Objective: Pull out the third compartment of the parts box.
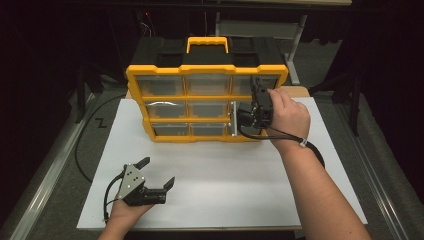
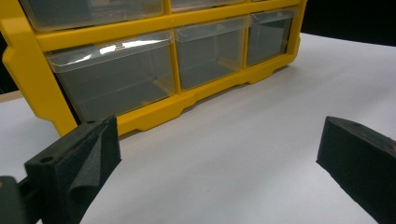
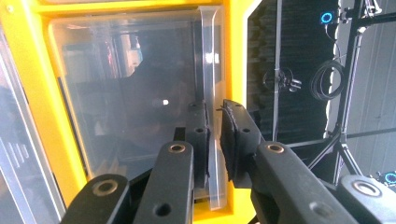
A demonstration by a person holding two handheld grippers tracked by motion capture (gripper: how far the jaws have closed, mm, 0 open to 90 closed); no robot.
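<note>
Yellow-framed parts organizer (image 1: 207, 95) stands upright at the far edge of the white table top (image 1: 225, 190), black back and yellow carry handle (image 1: 207, 44) on top. Three-by-three grid of clear plastic drawers; every drawer whose inside shows looks empty. In the left gripper view the bottom-row drawers (image 2: 112, 74) are see-through with bare floors.

Right gripper (image 1: 261, 107) is at the organizer's right column, middle row, turned on its side. In the right gripper view its jaws are pinched together on the clear front lip of the drawer (image 3: 140, 98), pads (image 3: 233, 135) pressing the thin plastic wall from both sides. Drawer interior looks empty, just reflections. Whether the drawer is slid out, cannot tell. The person's right hand (image 1: 290, 117) wraps the gripper body, cable looping down toward the wrist.

Left gripper (image 1: 157, 175) rests low on the near-left of the table top, well apart from the organizer, jaws spread wide with nothing between them. Left hand (image 1: 125, 210) holds it near the front edge.

Black cable (image 1: 80, 150) curves off the table's left side over the grey floor. Nothing lies between the left gripper and the organizer. Dark stands and tripods show behind in the right gripper view. Wide bare surface in front of the organizer and on both sides of it.
</note>
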